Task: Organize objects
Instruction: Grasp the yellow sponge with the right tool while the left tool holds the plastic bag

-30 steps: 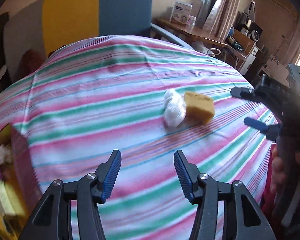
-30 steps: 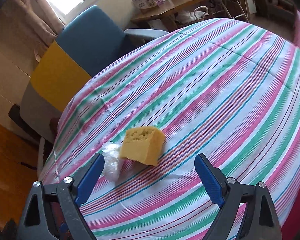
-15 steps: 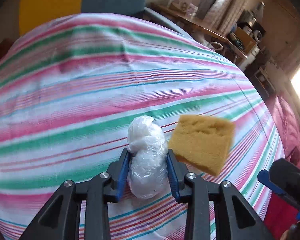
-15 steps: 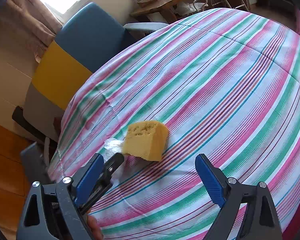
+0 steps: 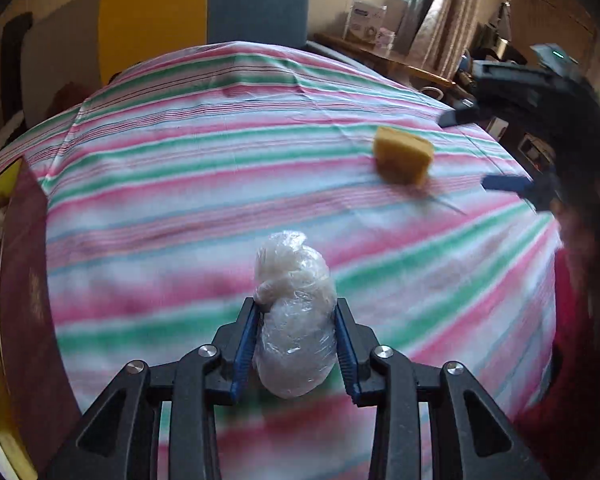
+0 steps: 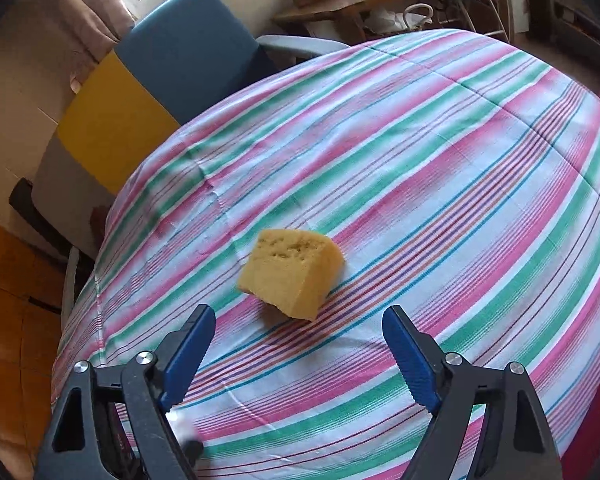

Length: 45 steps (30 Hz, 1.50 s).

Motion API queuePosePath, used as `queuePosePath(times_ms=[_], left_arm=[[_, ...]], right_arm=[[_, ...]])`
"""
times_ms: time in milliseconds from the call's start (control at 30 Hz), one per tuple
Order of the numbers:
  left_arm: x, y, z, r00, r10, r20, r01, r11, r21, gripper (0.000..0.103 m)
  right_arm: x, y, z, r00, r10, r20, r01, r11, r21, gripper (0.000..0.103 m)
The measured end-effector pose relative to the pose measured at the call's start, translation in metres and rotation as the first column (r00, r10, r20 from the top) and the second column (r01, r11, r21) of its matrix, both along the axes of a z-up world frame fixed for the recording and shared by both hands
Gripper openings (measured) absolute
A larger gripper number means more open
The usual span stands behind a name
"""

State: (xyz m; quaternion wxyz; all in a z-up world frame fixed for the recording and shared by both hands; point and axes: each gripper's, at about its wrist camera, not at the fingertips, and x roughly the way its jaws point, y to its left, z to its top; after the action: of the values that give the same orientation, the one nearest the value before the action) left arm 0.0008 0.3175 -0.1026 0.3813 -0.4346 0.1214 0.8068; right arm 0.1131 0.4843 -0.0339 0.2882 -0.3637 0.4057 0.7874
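Nearby, yellow sponge (image 5: 403, 159) on striped cloth (image 5: 204, 184), maroon box (image 5: 24, 280) leftward

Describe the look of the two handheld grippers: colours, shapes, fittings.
The left gripper and the right gripper match: black plastic frames with triangular cut-outs, silver round bolts at the pivots, and blue ribbed pads lining the fingers. No cables or markings show. A red sleeve appears beside the right one.
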Motion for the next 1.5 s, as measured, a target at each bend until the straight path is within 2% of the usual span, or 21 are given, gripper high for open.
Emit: queuePosePath(times_ms=[67,167,533,733,1067,1400,1500], left_arm=[[0.02,-0.005,-0.004,0.995,-0.035,-0.088,0.034,0.999,-0.016,0.036],[0.028,-0.009,-0.007,0.99,-0.037,-0.138,0.038,0.999,0.003,0.036],[0.02,-0.013,-0.01,0.992,-0.046,-0.119,0.052,0.997,0.05,0.036],[0.019,-0.012,-0.011,0.991,-0.048,-0.124,0.054,0.997,0.051,0.036],[0.019,-0.015,-0.01,0.992,-0.049,-0.116,0.056,0.996,0.062,0.037],[0.016,-0.016,-0.01,0.993,-0.052,-0.105,0.06,0.996,0.072,0.038],[0.015,-0.016,-0.011,0.994,-0.055,-0.098,0.063,0.995,0.079,0.039]], right_arm=[[0.001,0.001,-0.002,1.0,-0.01,0.016,0.01,1.0,-0.001,0.086],[0.002,0.002,-0.005,0.999,-0.018,0.045,0.018,1.0,0.006,0.086],[-0.002,0.001,-0.007,0.993,-0.02,0.116,0.012,0.997,0.071,0.086],[-0.01,-0.004,-0.015,0.985,0.035,0.169,-0.047,0.997,0.064,0.087],[-0.017,-0.013,-0.016,0.976,0.107,0.191,-0.122,0.99,0.067,0.093],[-0.03,-0.028,-0.015,0.953,0.19,0.237,-0.224,0.967,0.123,0.094],[-0.039,-0.037,-0.013,0.924,0.249,0.289,-0.301,0.942,0.151,0.094]])
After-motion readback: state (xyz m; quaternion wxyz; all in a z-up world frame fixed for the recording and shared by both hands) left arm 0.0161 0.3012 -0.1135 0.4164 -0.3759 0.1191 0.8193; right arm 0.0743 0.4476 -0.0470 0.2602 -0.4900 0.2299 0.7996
